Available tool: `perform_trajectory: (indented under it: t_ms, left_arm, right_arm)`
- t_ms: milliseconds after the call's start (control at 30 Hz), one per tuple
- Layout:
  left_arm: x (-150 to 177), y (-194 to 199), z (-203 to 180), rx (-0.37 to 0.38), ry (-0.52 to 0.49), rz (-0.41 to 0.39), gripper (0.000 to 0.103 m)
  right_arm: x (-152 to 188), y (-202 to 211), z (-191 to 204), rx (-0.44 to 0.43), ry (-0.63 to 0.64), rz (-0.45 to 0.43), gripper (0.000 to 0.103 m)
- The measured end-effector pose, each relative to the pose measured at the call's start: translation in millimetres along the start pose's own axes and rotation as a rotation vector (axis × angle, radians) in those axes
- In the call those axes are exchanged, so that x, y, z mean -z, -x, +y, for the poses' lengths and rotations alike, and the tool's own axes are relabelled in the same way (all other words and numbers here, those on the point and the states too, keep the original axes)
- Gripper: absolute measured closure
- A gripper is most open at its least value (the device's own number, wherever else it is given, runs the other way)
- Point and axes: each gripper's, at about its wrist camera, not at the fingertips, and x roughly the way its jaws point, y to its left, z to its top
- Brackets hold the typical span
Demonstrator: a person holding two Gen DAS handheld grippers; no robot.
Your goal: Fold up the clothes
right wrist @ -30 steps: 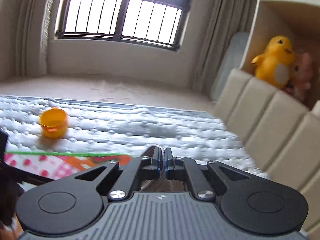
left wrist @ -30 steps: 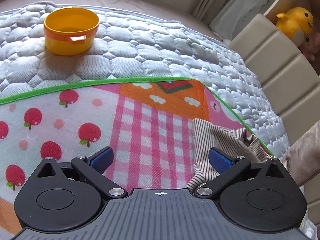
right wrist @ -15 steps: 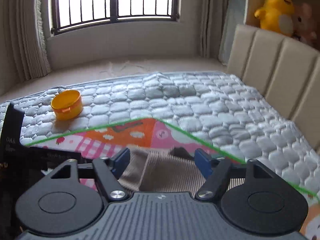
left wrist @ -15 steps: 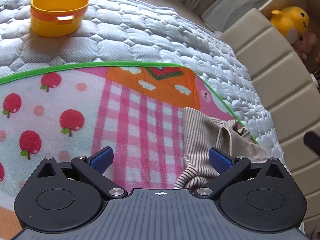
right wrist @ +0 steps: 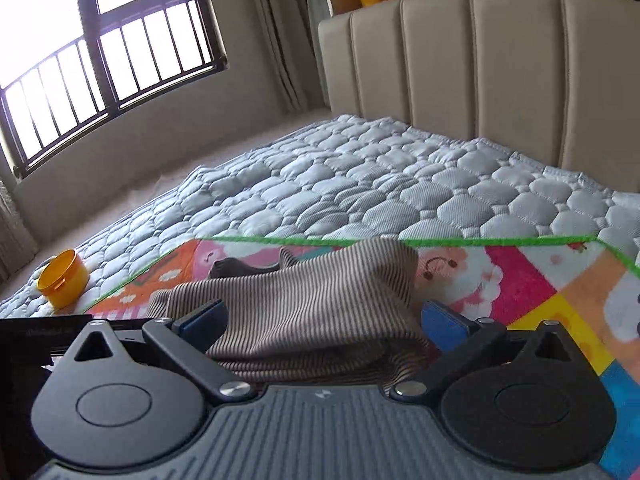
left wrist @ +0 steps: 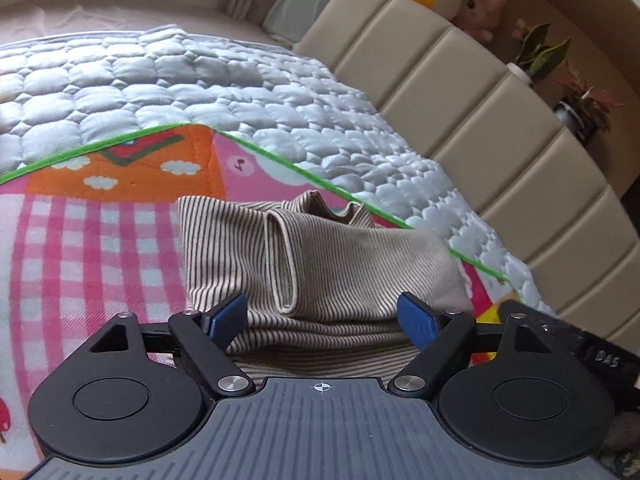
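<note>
Both my grippers, left and right, released | shirt bunched on mat between fingers | risk: pinching several layers, fold skews

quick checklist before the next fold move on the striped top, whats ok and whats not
1. Left gripper open, nothing pinched: ok.
2. Right gripper open, nothing pinched: ok.
3. Beige-and-brown striped knit garment between each gripper's blue fingers: ok; it lies in front of both.
4. Garment lying flat for a clean fold: not ok; it is bunched, with a sleeve cuff doubled over on top.
5. Garment fully on the colourful cartoon play mat, inside its green edge: ok as far as visible; the near part is hidden by the grippers.
6. Orange plastic tub clear of the fold area: ok; it sits apart on the grey quilted mattress.
</note>
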Motion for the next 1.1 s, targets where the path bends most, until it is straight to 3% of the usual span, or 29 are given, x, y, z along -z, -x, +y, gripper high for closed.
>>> perform_trajectory:
  t_ms: [133,267,300,367,400,433,633,733,867,967,1100]
  left_arm:
    - [-6.8,-43.0,-10.8,-0.14,-0.059,0.035,0.016]
    - [-2.8,-71.5,-25.4,-0.223,-0.134,0.069,0.019]
    - [-1.9,-72.9,-32.3,-0.216,-0.164,0.071,0.043]
    - [-0.4,-75.2,-45.7,-0.207,-0.221,0.07,0.06]
    - [-0.1,-74.3,-51.7,-0.218,-0.25,0.059,0.082]
    - [-0.7,-72.5,-56.3,-0.23,-0.277,0.049,0.088]
    - [-19.2,-26.2,-43.3,-0.266,-0.19,-0.029,0.088]
    - [-13.8,-7.2,-24.0,-0.276,-0.159,-0.021,0.088]
    - [4.6,-17.5,5.2,-0.296,-0.114,0.021,0.082]
    - [9.1,-24.0,13.6,-0.274,-0.108,0.01,0.075]
    - [11.9,-30.2,18.3,-0.248,-0.133,-0.019,0.07]
  right_arm:
    - [-7.0,0.5,-20.4,-0.002,-0.075,-0.012,0.0]
    - [-13.1,-2.4,-49.1,0.02,-0.209,-0.022,0.0]
    - [-12.9,-4.3,-56.8,0.024,-0.249,-0.014,0.0]
    - [-11.6,-7.6,-68.3,0.033,-0.316,0.003,0.0]
    - [-10.9,-9.2,-73.4,0.038,-0.348,0.012,0.0]
    - [-10.6,-9.1,-77.0,0.04,-0.371,0.015,0.0]
    - [-13.4,1.0,-78.2,0.032,-0.394,-0.022,0.0]
    - [-10.3,-4.9,-72.5,0.023,-0.375,0.003,0.0]
    - [1.7,-20.4,-54.6,-0.008,-0.312,0.082,0.0]
    - [12.7,-27.4,-28.6,-0.013,-0.182,0.113,0.0]
    - [14.8,-27.8,18.9,0.015,0.12,0.01,0.0]
